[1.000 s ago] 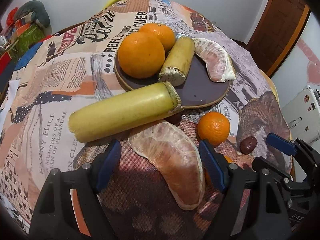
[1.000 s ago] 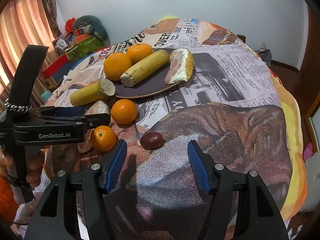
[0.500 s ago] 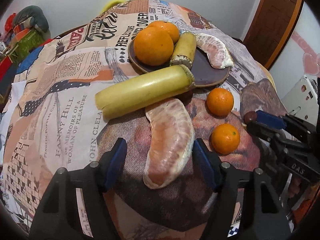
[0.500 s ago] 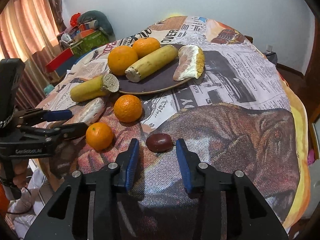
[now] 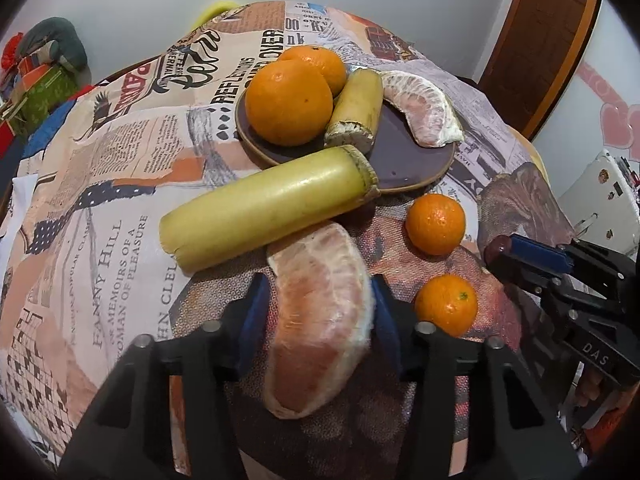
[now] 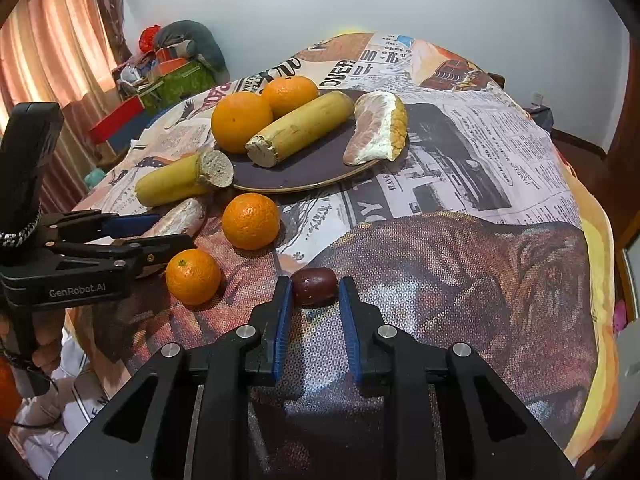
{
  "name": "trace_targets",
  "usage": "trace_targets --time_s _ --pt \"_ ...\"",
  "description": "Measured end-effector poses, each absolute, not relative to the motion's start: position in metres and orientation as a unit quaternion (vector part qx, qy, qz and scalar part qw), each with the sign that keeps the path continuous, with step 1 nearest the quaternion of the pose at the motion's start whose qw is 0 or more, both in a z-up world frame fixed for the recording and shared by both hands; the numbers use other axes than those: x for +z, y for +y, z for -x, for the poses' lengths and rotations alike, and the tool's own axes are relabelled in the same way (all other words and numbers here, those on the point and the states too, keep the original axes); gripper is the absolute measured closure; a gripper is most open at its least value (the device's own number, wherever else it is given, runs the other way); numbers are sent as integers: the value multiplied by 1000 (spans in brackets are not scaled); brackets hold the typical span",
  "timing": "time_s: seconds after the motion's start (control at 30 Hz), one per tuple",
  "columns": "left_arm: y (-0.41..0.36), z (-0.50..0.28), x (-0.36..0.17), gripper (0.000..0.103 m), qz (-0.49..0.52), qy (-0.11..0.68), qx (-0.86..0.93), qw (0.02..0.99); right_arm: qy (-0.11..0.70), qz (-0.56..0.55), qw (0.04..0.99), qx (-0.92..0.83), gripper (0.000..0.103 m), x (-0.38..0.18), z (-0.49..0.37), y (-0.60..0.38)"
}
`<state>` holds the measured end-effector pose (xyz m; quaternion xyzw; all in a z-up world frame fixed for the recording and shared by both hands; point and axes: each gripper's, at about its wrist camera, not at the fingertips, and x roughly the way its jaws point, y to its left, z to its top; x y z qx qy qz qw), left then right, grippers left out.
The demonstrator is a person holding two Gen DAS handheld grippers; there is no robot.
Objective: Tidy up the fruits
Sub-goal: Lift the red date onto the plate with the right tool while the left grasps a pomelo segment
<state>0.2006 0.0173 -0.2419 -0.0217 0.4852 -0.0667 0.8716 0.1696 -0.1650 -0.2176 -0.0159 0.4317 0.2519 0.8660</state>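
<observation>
My left gripper (image 5: 316,300) is shut on a peeled pomelo segment (image 5: 320,316) that lies on the cloth. My right gripper (image 6: 314,294) is shut on a small dark red date (image 6: 314,286). A dark round plate (image 5: 404,160) holds two large oranges (image 5: 288,108), a short sugarcane piece (image 5: 356,110) and another pomelo segment (image 5: 424,108). A long sugarcane piece (image 5: 264,210) lies against the plate's near rim. Two small oranges (image 5: 436,224) (image 5: 446,306) sit on the cloth between the grippers. In the right wrist view the left gripper (image 6: 160,236) is at the left.
A newspaper-print cloth (image 6: 480,152) covers the round table, which drops off at the right and near edges. Boxes and clutter (image 6: 168,76) stand by the curtain at far left. A wooden door (image 5: 536,40) is at right.
Both grippers have closed: the left on the pomelo segment, the right on the date after moving forward around it.
</observation>
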Motion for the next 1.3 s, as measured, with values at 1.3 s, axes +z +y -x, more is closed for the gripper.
trace_targets --time_s 1.3 --pt "14 -203 -138 59 29 371 -82 925 333 -9 911 242 82 -142 -186 -174"
